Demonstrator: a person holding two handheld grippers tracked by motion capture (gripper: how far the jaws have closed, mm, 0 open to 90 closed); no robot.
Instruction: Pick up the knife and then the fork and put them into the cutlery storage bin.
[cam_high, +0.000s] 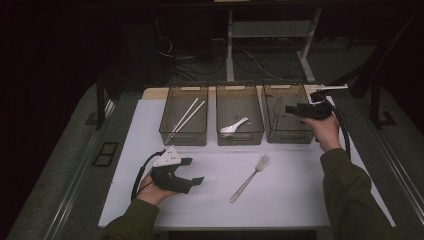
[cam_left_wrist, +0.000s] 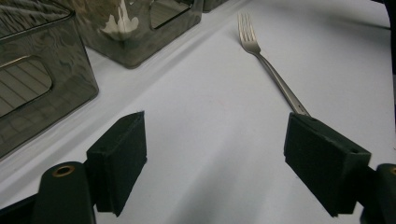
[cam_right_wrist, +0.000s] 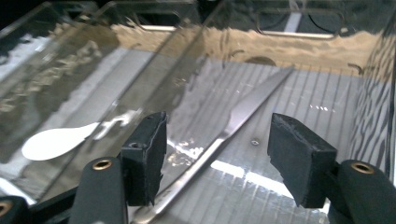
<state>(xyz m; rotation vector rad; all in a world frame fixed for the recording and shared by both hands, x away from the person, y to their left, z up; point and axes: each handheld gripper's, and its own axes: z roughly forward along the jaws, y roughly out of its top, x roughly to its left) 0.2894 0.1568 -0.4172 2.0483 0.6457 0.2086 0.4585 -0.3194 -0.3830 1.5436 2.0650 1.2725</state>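
Fork (cam_high: 249, 178) diagonal on table (cam_high: 280, 200) (tines far-right), left gripper (cam_high: 192, 170) open.

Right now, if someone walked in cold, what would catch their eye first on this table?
Probably the lone fork lying on the white mat, just ahead of the open left gripper. Behind it stand three smoky clear bins: chopsticks in the left one, a white spoon in the middle one, and the right gripper open over a knife in the right one.

Dim lab or test room, white-topped table (cam_high: 300, 200), 3 clear bins (cam_high: 183, 135), tangled floor cables (cam_high: 200, 62), desk frame legs (cam_high: 230, 45)
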